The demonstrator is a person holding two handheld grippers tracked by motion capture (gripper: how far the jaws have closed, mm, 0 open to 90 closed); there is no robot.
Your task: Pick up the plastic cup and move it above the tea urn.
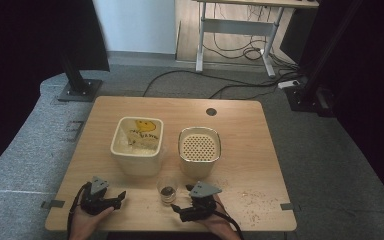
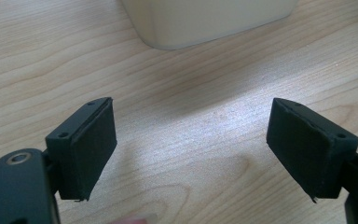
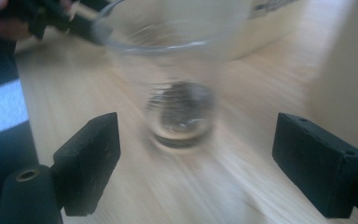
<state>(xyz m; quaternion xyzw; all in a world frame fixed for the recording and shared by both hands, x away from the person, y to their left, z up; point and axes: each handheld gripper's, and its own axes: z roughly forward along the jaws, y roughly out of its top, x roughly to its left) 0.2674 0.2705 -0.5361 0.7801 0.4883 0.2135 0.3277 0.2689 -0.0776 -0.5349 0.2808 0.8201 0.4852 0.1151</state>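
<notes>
The left tongs (image 2: 191,144) are wide open over the bare wooden table (image 2: 191,93), holding nothing. The right tongs (image 3: 196,163) are wide open too, pointing at a clear plastic cup (image 3: 179,79) with something dark at its bottom. The cup stands near two cream tubs (image 1: 137,144).

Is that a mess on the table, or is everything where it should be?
Yes, a small mess: pale crumbs or grains lie scattered over the near right part of the table, to the right of the clear cup and the right claw. Everything else stands upright, including both tubs.
</notes>
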